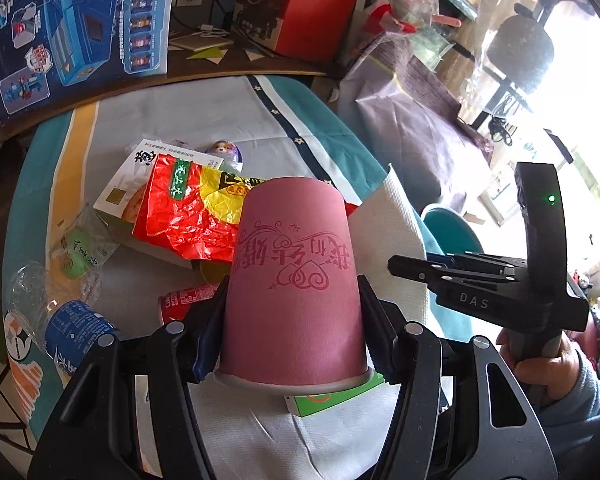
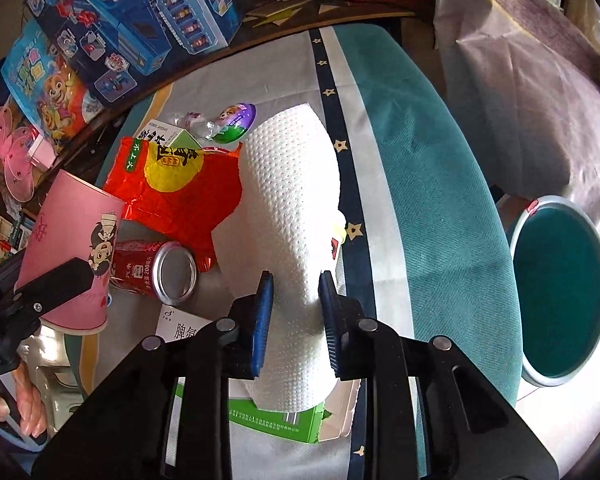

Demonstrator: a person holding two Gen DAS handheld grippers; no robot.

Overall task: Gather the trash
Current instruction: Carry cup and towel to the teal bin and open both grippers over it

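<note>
Paper towel [image 2: 288, 216], soft and light, crumples between the right claw [image 2: 296, 320] pinching its lower end, while the left claw [image 1: 292, 316] clamps the thin, crushable pink cup [image 1: 296, 280] near its rim.

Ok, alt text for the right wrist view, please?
The right gripper pinches a white paper towel on a striped cloth-covered table. To its left lie a red snack wrapper and red can; the left gripper holds a pink paper cup.
</note>
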